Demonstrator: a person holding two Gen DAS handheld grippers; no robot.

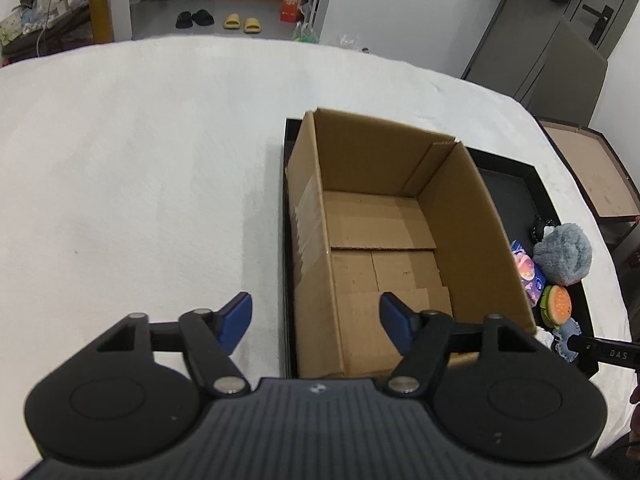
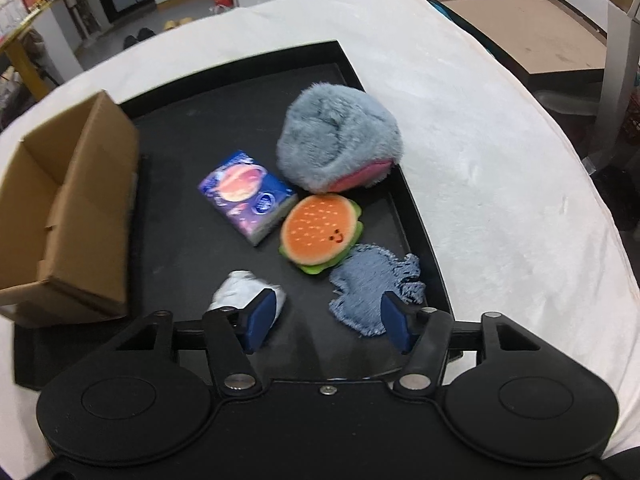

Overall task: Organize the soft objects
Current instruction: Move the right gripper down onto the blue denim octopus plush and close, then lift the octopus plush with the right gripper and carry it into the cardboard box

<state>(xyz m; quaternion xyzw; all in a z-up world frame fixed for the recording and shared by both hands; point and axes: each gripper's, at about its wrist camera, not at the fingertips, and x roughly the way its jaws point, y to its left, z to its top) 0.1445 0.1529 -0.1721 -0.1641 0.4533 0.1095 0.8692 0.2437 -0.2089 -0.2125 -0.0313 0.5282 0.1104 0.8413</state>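
While both pairs of tongs stand apart with nothing clamped between their blue pads, each hovers over its own half of the job: the left tongs (image 1: 316, 322) hang above the near left wall of the open cardboard box (image 1: 400, 240), one pad over the white worktop (image 1: 140, 180) and the other over the box floor, and the right tongs (image 2: 326, 322) hang low over the near end of the black tray (image 2: 240, 80). Just beyond the right tongs' left pad lies a crumpled white cloth (image 2: 240, 290), and by the right pad a frayed blue knitted patch (image 2: 368, 284); judging by the downward aim, one of these is likely the next pick, though neither is touched yet. Farther out sit a burger-shaped plush (image 2: 320, 234), a tissue pack printed with planets (image 2: 248, 196) and a fluffy grey-blue plush with a pink underside (image 2: 338, 138), all still on the tray beside the box, which looks empty, so the sorting seems barely begun. The box probably stands on the tray to keep the carry short. Motion blur softens the white cloth, and the tongs' bodies hide the tray's near edge and the box's near wall.
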